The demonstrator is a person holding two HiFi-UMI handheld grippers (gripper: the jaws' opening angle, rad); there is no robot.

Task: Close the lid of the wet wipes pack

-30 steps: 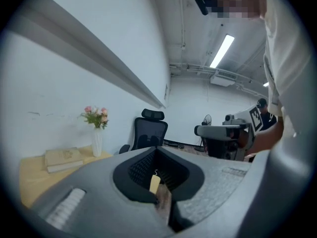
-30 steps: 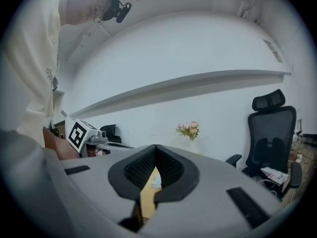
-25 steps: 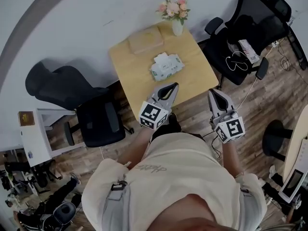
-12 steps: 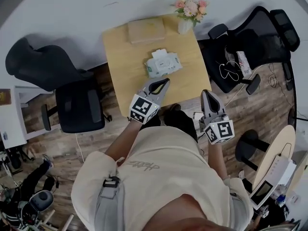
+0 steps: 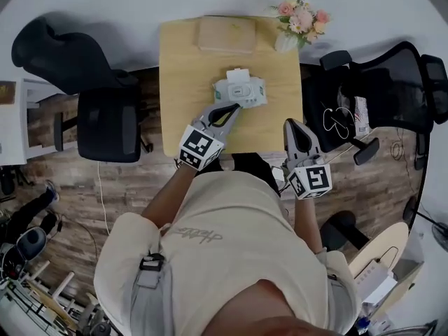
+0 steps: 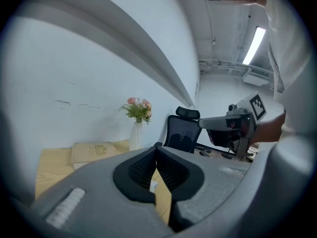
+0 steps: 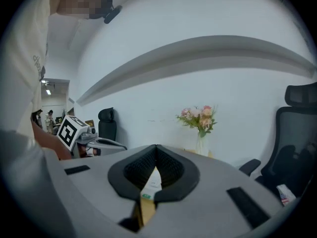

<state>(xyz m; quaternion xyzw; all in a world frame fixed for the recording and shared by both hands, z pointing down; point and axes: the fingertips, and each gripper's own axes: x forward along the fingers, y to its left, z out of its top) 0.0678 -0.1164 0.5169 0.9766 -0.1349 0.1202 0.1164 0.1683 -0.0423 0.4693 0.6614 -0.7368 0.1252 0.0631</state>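
Observation:
The wet wipes pack (image 5: 240,91) lies near the middle of the wooden table (image 5: 185,82), white and green, its white lid (image 5: 239,74) flipped up on the far side. My left gripper (image 5: 234,108) is shut and empty, its tips just short of the pack's near edge. My right gripper (image 5: 290,123) is also shut and empty, over the table's near right corner, to the right of the pack. In the left gripper view the shut tips (image 6: 156,145) point over the table. A sliver of the pack (image 7: 150,181) shows through the right gripper's jaws.
A flat tan box (image 5: 226,33) lies at the table's far edge. A vase of pink flowers (image 5: 301,21) stands at the far right corner. One black office chair (image 5: 105,124) stands left of the table and another (image 5: 381,89) stands right.
The view has swung round and closed in on the table. Both grippers have come forward, the left one reaching the pack's near edge. Both jaws stay shut.

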